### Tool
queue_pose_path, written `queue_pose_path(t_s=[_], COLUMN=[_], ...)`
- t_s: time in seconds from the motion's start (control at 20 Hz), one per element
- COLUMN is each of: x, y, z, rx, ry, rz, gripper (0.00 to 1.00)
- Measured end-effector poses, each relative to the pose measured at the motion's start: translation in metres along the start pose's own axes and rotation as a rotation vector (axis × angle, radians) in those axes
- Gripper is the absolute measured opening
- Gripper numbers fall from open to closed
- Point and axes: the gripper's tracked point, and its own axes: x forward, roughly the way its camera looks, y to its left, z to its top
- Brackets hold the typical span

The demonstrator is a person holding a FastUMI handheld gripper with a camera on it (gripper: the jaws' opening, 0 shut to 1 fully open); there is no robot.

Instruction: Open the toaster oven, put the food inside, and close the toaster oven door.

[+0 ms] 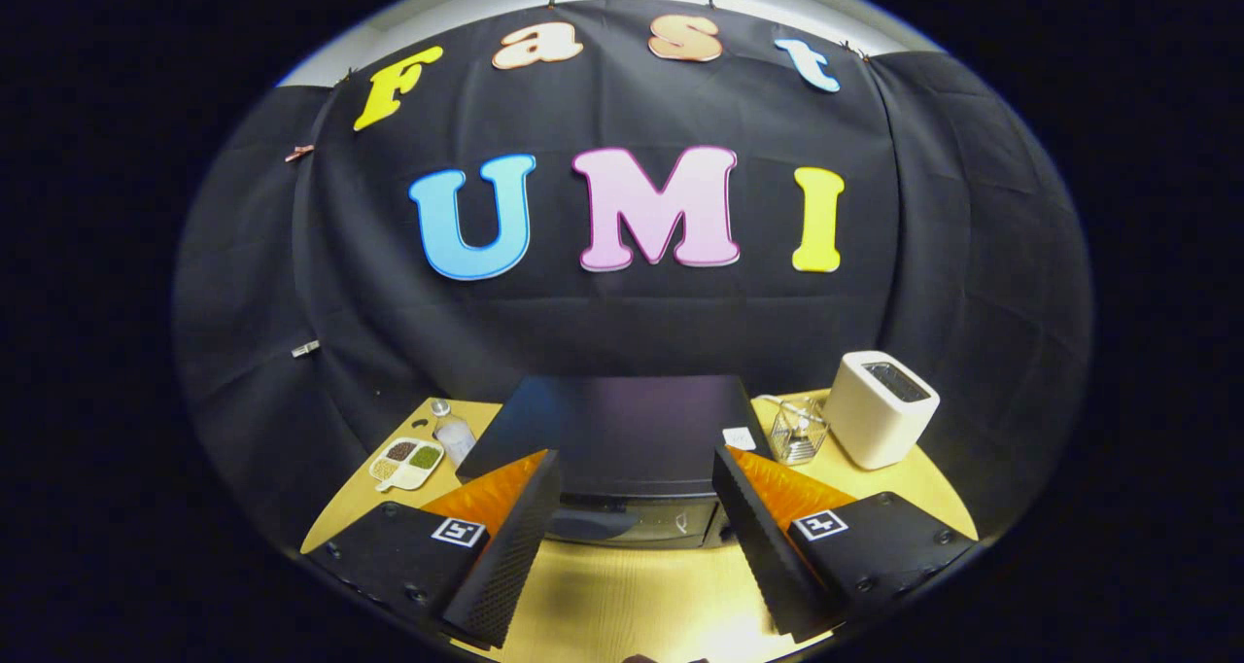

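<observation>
Toaster oven (pixel 622 449) sits on the table (pixel 622 605) just ahead of the gripper (pixel 637 507), whose fingers are spread wide with nothing between them, its door seemingly closed (glass front partly hidden), so any approach should stay level and centred.

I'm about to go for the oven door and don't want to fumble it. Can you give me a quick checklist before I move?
1. Tongs open, nothing held: ok.
2. Toaster oven centred just ahead, between the fingers: ok.
3. Oven door closed, ready to be opened: ok.
4. Door handle located: cannot tell, front mostly hidden below the top.
5. Wooden table bare between tongs and oven: ok.
6. Food to load identified: cannot tell; a divided dish sits left of the oven.
</observation>
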Motion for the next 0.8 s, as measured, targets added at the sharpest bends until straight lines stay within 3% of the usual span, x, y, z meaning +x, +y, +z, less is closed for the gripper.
queue_pose_path(t_s=[0.35, 0.8], x=[-0.052, -0.088], y=[-0.035, -0.078], z=[0.069, 0.090], rx=[0.023, 0.009], ry=[-0.148, -0.203], rz=[-0.020, -0.077], gripper=[0.98, 0.98])
